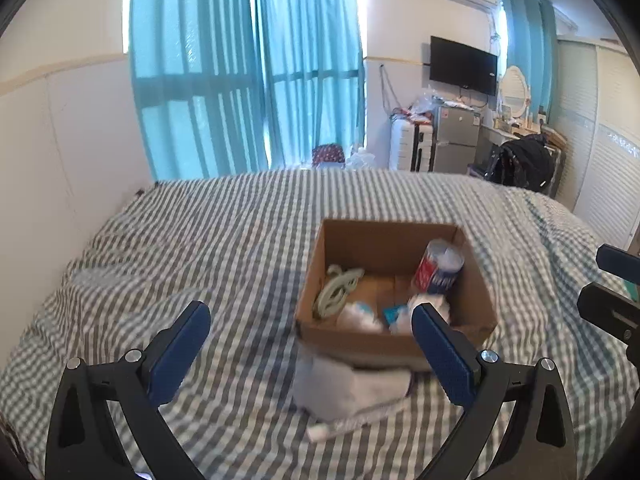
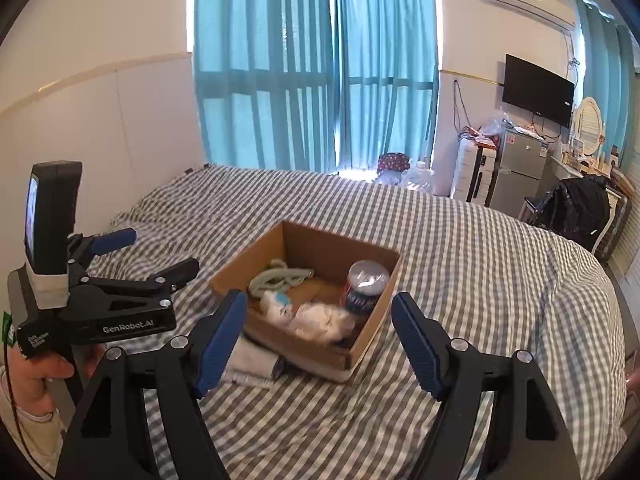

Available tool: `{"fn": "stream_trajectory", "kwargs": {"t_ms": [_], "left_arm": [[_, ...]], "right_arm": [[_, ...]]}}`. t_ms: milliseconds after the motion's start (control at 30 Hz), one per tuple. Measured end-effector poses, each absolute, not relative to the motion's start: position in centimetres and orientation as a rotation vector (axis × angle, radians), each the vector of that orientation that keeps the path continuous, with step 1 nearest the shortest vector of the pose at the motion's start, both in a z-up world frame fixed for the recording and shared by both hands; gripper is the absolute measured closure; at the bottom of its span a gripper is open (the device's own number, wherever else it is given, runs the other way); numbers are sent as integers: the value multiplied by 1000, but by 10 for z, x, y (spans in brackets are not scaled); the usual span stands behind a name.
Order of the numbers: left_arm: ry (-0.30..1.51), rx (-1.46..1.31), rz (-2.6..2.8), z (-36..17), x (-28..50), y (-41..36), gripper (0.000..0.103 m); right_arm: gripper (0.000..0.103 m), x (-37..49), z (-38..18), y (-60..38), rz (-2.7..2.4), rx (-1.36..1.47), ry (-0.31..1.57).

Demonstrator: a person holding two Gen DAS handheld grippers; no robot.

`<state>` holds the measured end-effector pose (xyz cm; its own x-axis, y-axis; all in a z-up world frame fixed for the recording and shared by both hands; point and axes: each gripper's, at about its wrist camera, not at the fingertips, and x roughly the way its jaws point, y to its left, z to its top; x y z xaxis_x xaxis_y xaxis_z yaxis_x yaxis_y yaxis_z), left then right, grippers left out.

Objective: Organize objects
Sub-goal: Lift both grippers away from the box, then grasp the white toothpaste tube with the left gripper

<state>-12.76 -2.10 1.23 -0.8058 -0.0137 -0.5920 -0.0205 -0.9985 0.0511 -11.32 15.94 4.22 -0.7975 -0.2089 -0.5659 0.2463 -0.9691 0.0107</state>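
Note:
An open cardboard box (image 1: 472, 276) (image 2: 382, 300) sits on the striped bed. Inside lie a pale green coiled cord (image 1: 336, 290) (image 2: 280, 278), a red-blue round tub (image 1: 438, 266) (image 2: 364, 286) and white crumpled packets (image 1: 360, 316) (image 2: 320, 320). A folded white cloth (image 1: 352, 388) (image 2: 252, 362) lies against the box's near side, with a small white tube (image 1: 332, 430) beside it. My left gripper (image 1: 312, 336) is open and empty, above the cloth and the box's near edge; it also shows in the right wrist view (image 2: 160, 256). My right gripper (image 2: 320, 336) is open and empty, over the box's near corner.
The bed (image 1: 200, 240) (image 2: 480, 260) has a grey-white striped cover and reaches the left wall. Blue curtains (image 1: 248, 68) hang behind. A suitcase (image 2: 478, 170), a small fridge (image 2: 520, 168), a wall TV (image 2: 538, 90) and a black bag on a chair (image 2: 580, 204) stand at the far right.

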Motion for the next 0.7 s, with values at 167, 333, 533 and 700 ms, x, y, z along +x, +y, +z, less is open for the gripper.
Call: {"fn": "stream_trajectory", "kwargs": {"t_ms": [167,333,533,700], "left_arm": [[57,-1099,2968,-43,-119,-31,0],[37,-1251,2900,-108,-127,-32,0],[60,-1325,2841,-155,-139,-22,0],[48,-1270,2745,-164,-147,-5,0]], "right_arm": [[28,-108,-3,147,-2733,923,120],[28,-126,-63,143,-2679,1058,146],[28,-155,-119,152,-2628,1200,79],[28,-168,-151,165,-2582,1296,-26]]}}
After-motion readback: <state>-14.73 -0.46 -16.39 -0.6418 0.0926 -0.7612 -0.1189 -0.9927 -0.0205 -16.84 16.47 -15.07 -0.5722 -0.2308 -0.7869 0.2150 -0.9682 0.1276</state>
